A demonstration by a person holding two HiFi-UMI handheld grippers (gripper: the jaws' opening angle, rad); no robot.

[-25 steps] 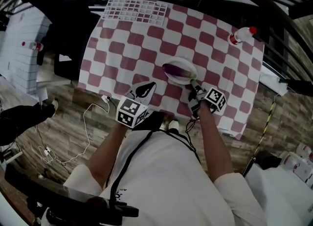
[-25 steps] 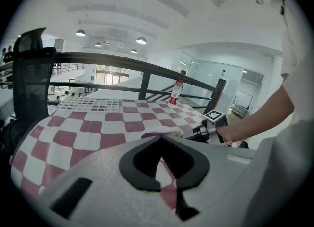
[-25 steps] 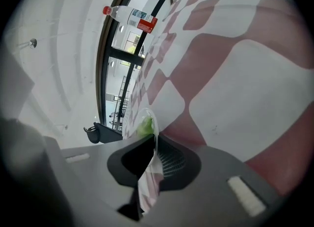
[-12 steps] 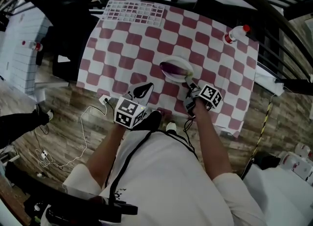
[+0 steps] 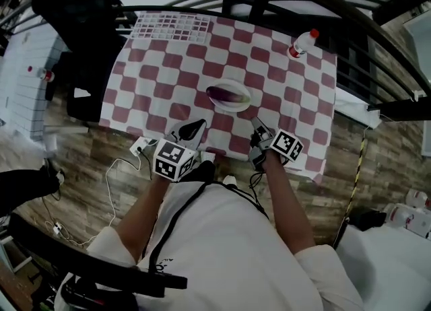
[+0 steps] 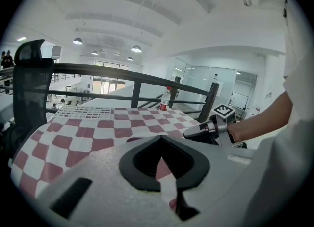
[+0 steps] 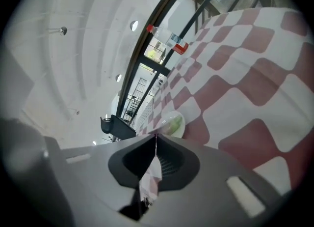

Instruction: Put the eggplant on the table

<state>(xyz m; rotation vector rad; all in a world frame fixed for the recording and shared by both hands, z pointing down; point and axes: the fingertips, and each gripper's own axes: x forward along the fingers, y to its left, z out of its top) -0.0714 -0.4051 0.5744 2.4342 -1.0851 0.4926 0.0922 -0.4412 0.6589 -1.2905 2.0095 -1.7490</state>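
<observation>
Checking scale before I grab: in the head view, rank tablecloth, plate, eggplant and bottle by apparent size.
1. tablecloth
2. plate
3. eggplant and bottle: they look alike, and the bottle lies farther off, so unranked.

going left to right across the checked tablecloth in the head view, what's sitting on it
white grid rack → eggplant on its plate → bottle
</observation>
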